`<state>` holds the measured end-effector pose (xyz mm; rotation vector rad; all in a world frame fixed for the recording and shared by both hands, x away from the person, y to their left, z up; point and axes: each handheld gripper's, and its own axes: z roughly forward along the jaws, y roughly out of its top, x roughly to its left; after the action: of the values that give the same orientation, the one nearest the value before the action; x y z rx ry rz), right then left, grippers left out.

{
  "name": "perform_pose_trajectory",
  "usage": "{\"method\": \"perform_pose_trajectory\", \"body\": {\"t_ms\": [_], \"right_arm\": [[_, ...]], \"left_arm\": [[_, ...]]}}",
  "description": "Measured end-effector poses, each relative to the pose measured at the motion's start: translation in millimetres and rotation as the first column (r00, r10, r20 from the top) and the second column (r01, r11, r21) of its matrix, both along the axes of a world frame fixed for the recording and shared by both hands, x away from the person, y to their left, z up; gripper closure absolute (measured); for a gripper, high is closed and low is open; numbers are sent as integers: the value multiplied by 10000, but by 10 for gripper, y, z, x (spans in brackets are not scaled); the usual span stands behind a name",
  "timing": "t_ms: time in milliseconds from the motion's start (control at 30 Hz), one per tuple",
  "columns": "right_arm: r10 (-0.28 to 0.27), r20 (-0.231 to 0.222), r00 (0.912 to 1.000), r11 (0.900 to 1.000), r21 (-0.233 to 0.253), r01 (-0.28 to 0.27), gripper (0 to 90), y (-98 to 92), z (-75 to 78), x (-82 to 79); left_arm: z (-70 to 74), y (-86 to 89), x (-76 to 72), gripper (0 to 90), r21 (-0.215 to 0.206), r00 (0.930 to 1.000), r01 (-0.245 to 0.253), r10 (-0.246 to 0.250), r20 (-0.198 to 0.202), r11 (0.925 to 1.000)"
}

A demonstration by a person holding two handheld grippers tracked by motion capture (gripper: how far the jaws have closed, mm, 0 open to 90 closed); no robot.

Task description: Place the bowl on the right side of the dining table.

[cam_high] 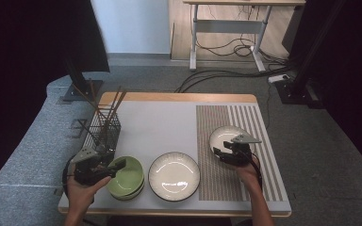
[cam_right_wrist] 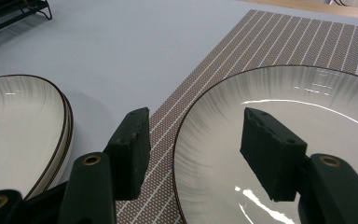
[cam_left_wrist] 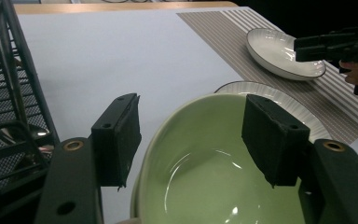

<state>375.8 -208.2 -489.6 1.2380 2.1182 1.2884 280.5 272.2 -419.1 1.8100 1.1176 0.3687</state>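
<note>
A: The right gripper (cam_right_wrist: 193, 156) is hovering spread over the near rim of the white plate (cam_right_wrist: 307, 140) on the striped mat (cam_right_wrist: 279, 42), 1 jaw outside, 1 inside.

B: And the left gripper (cam_left_wrist: 191, 140)?

A: Spread likewise, straddling the rim of the green bowl (cam_left_wrist: 205, 182) at the surface's near-left corner. The plate is looking glossy, ribbed, dark-edged; the bowl smooth, stacked on another.
</note>
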Motion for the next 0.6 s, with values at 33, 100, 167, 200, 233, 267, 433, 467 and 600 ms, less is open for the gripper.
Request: {"method": "perform_pose_trajectory", "body": {"t_ms": [33, 100, 167, 200, 233, 267, 433, 467, 600], "right_arm": [[15, 2, 10000, 10000, 10, -15, 423, 1, 0, 0], [37, -6, 10000, 10000, -6, -37, 423, 4, 2, -2], [48, -3, 10000, 10000, -30, -48, 423, 6, 1, -3], [51, 0, 10000, 10000, -43, -51, 423, 5, 1, -3], [30, -10, 10000, 10000, -36, -30, 423, 3, 2, -5], [-7, 8, 10000, 10000, -15, 7, 423, 1, 3, -7], [-68, 41, 10000, 10000, 39, 68, 423, -16, 8, -13], [-75, 39, 10000, 10000, 37, 75, 424, -18, 7, -12], [-107, -16, 9999, 9999, 4, 107, 423, -23, 0, -11]], "left_arm": [[-7, 5, 6, 375, 0, 10000, -28, 28, -18, 10000], [-19, 15, 16, 380, 6, 10000, -46, 46, -55, 10000], [-29, 20, 25, 384, 24, 9999, -57, 57, -91, 10000], [-35, 21, 30, 388, 19, 9999, -62, 62, -103, 10000], [-41, 22, 35, 396, 24, 9999, -52, 52, -130, 10000], [-51, 21, 41, 404, 34, 9999, -49, 50, -145, 10000], [-77, 21, 60, 442, 119, 9997, 34, -31, -250, 9999], [-83, 23, 65, 449, 133, 9996, 50, -46, -262, 9999], [-123, 35, 92, 486, 121, 9991, 62, -57, -423, 9999]]}}
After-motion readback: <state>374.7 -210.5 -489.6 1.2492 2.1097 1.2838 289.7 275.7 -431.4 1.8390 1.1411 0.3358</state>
